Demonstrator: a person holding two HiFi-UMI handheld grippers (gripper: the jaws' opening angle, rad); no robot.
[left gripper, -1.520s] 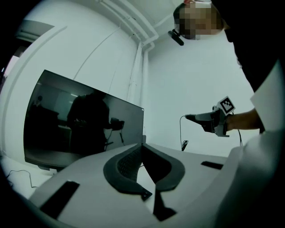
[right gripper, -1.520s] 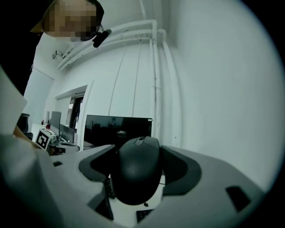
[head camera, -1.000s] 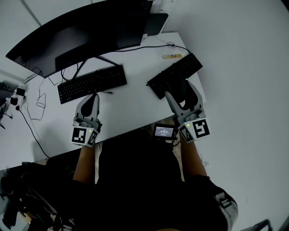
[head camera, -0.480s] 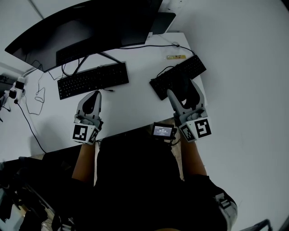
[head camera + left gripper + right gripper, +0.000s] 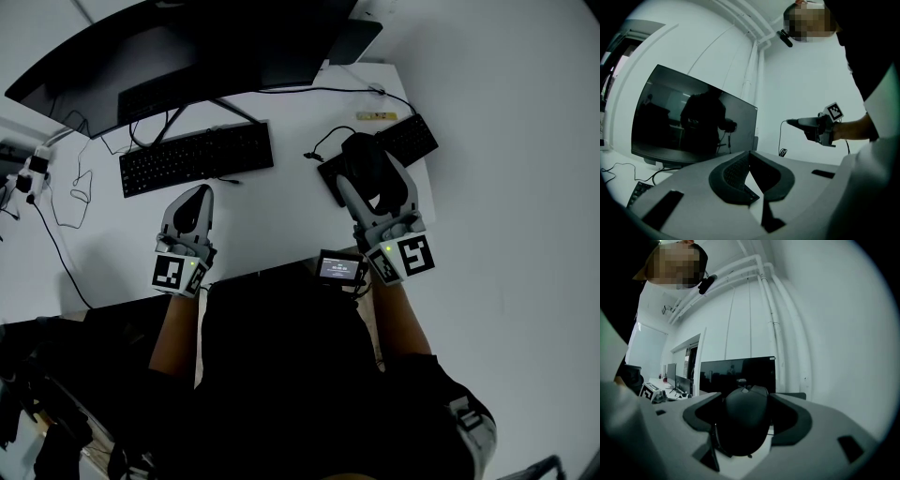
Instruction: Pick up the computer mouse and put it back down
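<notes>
A black computer mouse (image 5: 365, 161) sits between the jaws of my right gripper (image 5: 367, 176), which is shut on it and holds it above the right-hand keyboard (image 5: 412, 141). Its cable (image 5: 319, 150) trails off to the left. In the right gripper view the mouse (image 5: 742, 423) fills the gap between the dark pads (image 5: 701, 414). My left gripper (image 5: 194, 208) hovers over the white table (image 5: 272, 216) near the front edge, jaws shut and empty. From the left gripper view, the left gripper (image 5: 750, 161) has its tips together, and the right gripper (image 5: 808, 125) shows in the air.
A second black keyboard (image 5: 197, 157) lies at the left below a wide curved monitor (image 5: 187, 47). A small screen device (image 5: 339, 271) sits at the table's front edge. A yellow strip (image 5: 377, 116) lies at the back right. Cables (image 5: 75, 202) lie at the left.
My right gripper has risen and shifted slightly away from me with the mouse, which now shows above the right keyboard. The left gripper has barely moved.
</notes>
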